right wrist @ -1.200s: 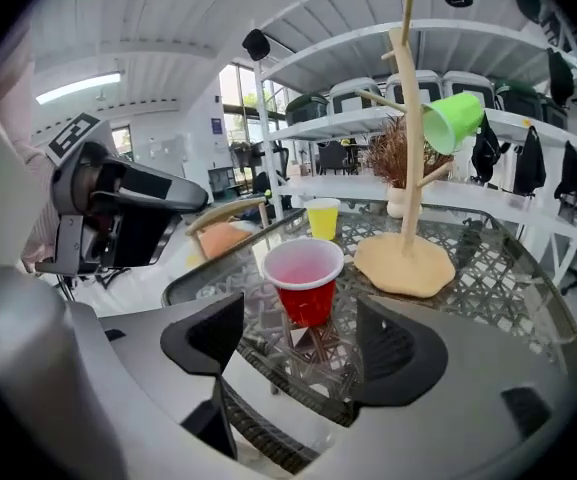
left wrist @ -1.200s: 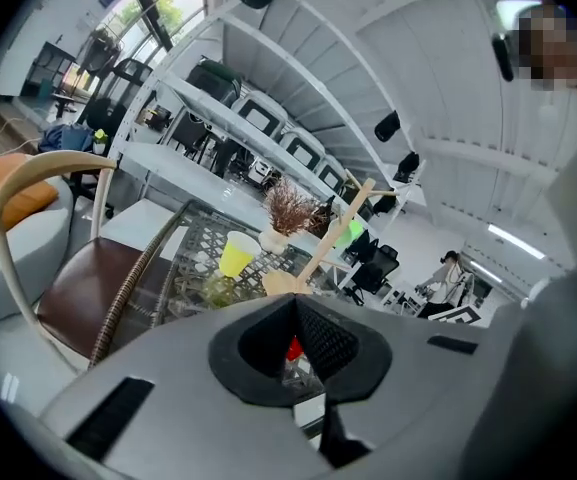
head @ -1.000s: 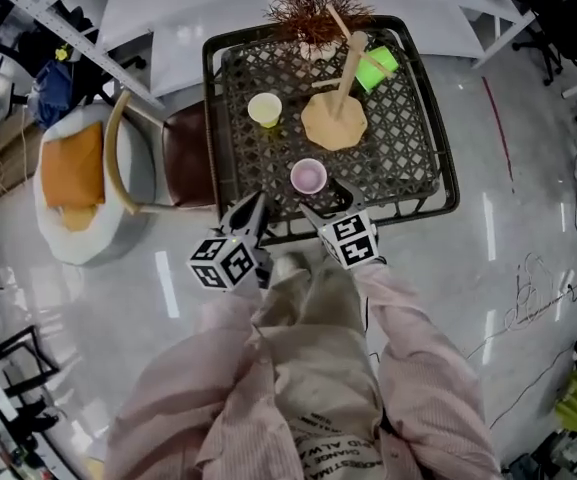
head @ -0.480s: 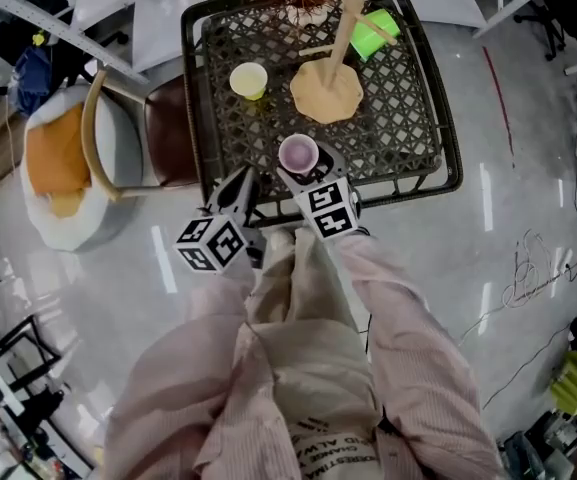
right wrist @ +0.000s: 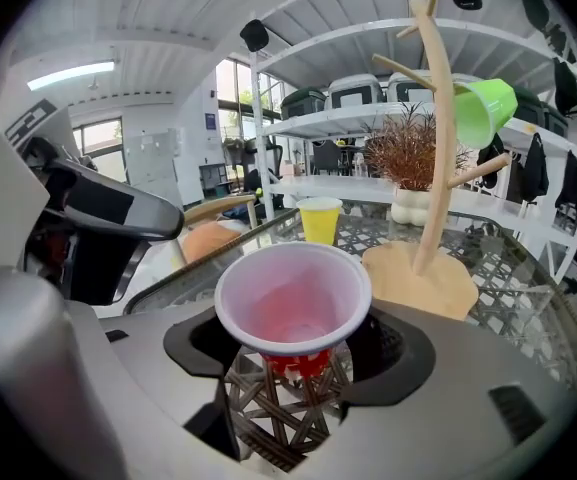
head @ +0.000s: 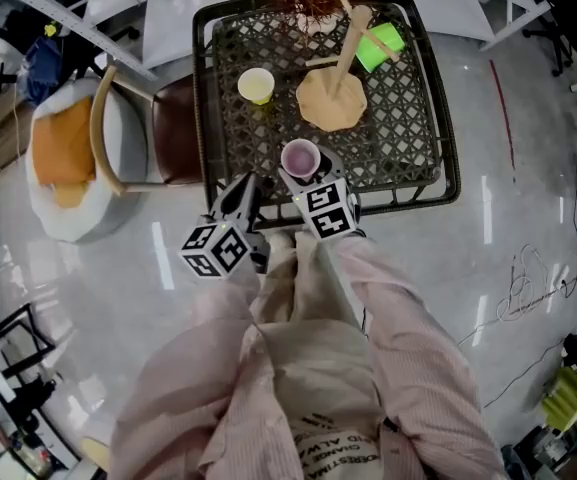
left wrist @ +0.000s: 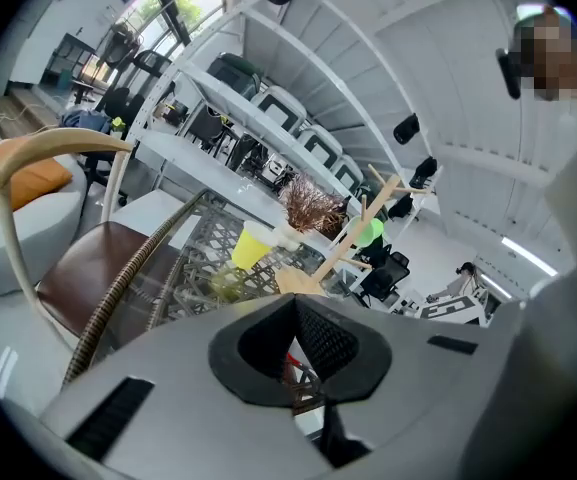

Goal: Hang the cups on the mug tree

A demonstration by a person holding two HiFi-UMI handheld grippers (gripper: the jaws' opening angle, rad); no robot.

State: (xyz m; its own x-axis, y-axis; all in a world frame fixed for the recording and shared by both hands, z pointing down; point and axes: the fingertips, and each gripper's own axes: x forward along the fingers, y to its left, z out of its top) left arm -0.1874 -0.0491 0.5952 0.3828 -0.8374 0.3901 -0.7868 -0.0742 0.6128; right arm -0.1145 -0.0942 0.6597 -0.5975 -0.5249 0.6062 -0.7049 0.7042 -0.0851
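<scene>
Head view puts your right gripper (head: 308,171) further in than a second ago: then the pale pink plastic cup (head: 300,156) stood clear ahead of the jaws, at their 12 o'clock; now it sits between them, at the 6 o'clock edge of the black lattice tabletop (head: 413,138). Right gripper view bears this out: the jaws stand well apart with the cup upright in the gap, one side at its 3 o'clock and the other at its 9 o'clock. I see no squeeze yet, so the cup rests on the tabletop, not in your grip. Your left gripper (head: 241,196) hangs off the near edge, its jaws drawn together at the tips with nothing in them. The approach looks done, and closing on the cup is the step in hand. The light wooden mug tree (head: 334,93) waits at the cup's 1 o'clock, with a green cup (head: 380,45) already on a peg; the yellow cup (head: 257,84) stands at 11 o'clock.
</scene>
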